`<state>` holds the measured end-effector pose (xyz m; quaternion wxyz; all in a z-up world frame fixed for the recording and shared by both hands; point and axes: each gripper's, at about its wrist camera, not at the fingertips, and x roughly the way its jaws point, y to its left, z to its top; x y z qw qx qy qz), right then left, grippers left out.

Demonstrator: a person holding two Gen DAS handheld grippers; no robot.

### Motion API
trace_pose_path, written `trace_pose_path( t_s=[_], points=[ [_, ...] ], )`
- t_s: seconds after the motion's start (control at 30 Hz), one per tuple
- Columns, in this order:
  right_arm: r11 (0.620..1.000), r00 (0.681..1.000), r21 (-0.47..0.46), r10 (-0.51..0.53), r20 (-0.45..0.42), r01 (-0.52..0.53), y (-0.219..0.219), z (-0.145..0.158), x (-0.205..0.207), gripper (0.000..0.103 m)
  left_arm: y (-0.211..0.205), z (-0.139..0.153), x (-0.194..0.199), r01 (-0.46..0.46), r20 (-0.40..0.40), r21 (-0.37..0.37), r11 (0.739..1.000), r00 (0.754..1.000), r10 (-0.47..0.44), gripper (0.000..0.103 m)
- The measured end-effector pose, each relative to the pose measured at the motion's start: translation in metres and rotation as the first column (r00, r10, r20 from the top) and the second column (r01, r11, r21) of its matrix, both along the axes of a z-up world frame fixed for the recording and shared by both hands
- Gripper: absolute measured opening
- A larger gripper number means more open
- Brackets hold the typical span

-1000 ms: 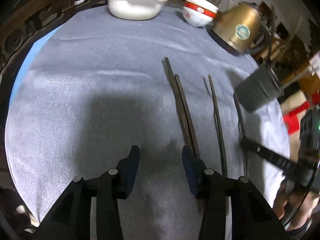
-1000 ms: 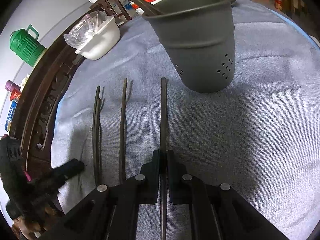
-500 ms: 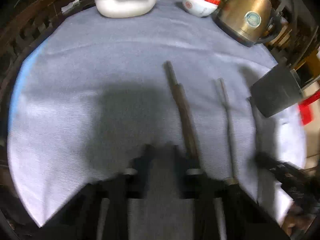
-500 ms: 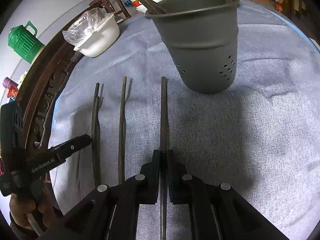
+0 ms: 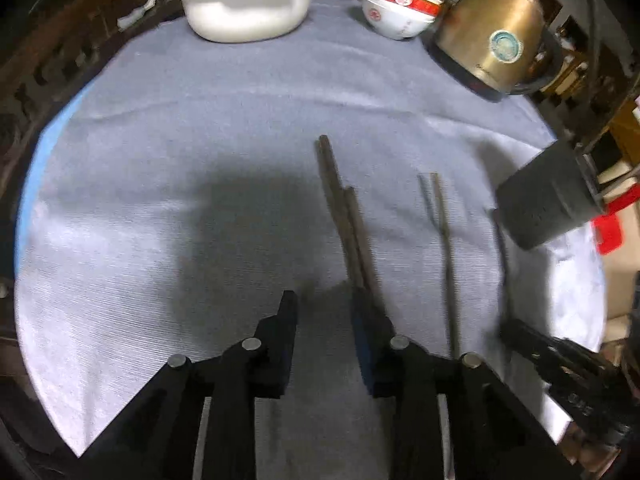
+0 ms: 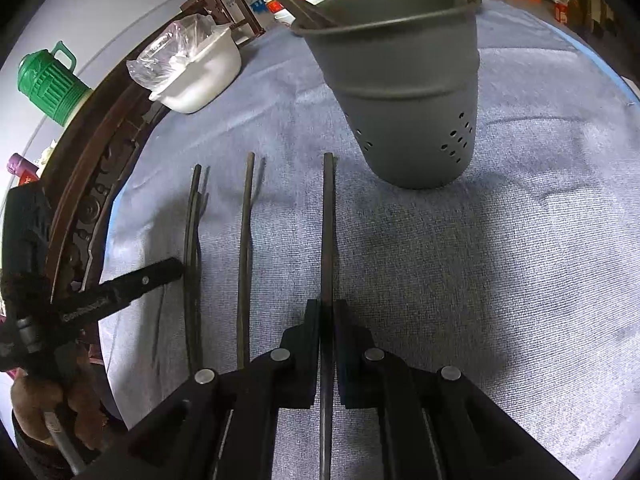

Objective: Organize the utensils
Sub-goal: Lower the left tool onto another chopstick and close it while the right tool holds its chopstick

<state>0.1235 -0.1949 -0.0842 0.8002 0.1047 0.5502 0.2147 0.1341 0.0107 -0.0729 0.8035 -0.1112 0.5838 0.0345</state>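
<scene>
My right gripper (image 6: 327, 308) is shut on a dark chopstick (image 6: 328, 216) that points toward the grey perforated utensil holder (image 6: 404, 92), which has several utensils in it. Two chopsticks lying together (image 6: 193, 236) and a single one (image 6: 245, 240) lie on the grey cloth to the left. My left gripper (image 5: 324, 304) is open and empty just above the cloth, its right finger beside the near end of the pair (image 5: 348, 224). The single chopstick (image 5: 444, 236) lies to its right. The holder (image 5: 548, 200) is at the right edge.
A white tub with a plastic bag (image 5: 248, 8), stacked red-and-white bowls (image 5: 400, 8) and a brass kettle (image 5: 496, 36) stand at the far side of the round table. A carved wooden rim (image 6: 92, 184) bounds the left. A green jug (image 6: 52, 80) stands beyond it.
My left gripper has shifted slightly and narrowed a little, its right finger staying near the pair. My right gripper holds the same chopstick and has barely moved.
</scene>
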Motion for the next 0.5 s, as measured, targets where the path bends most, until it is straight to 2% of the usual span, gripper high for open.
trace_pose_path(
  t_s=[0.07, 0.1, 0.17, 0.2, 0.3, 0.37, 0.5],
  points=[
    [1.000, 1.000, 0.000, 0.001, 0.000, -0.001, 0.000, 0.000, 0.000, 0.009, 0.001, -0.003, 0.001, 0.015, 0.008, 0.022, 1.000, 1.000, -0.015, 0.014],
    [1.000, 1.000, 0.000, 0.002, 0.001, -0.002, 0.000, 0.000, 0.000, 0.009, 0.003, -0.002, -0.001, 0.012, 0.008, 0.005, 1.000, 1.000, -0.012, 0.014],
    [1.000, 1.000, 0.003, 0.001, 0.002, -0.001, -0.001, 0.000, 0.000, 0.009, 0.012, -0.001, -0.002, -0.020, 0.003, -0.088, 0.996, 1.000, 0.020, 0.014],
    [1.000, 1.000, 0.005, 0.000, 0.002, 0.000, -0.001, 0.000, 0.000, 0.009, 0.019, 0.003, -0.007, -0.033, 0.008, -0.105, 0.994, 0.999, 0.034, 0.015],
    [1.000, 1.000, 0.002, 0.001, 0.003, -0.001, -0.001, 0.000, -0.001, 0.009, 0.023, 0.009, -0.008, -0.041, 0.023, -0.097, 0.994, 0.999, 0.043, 0.022],
    [1.000, 1.000, 0.000, 0.002, 0.003, -0.002, -0.001, 0.000, -0.001, 0.009, 0.024, 0.009, -0.009, -0.046, 0.017, -0.118, 0.992, 0.999, 0.048, 0.025],
    [1.000, 1.000, 0.002, 0.000, 0.002, 0.000, -0.001, 0.001, 0.000, 0.009, 0.011, 0.000, 0.001, -0.019, 0.002, -0.098, 0.995, 1.000, 0.020, 0.026]
  ],
)
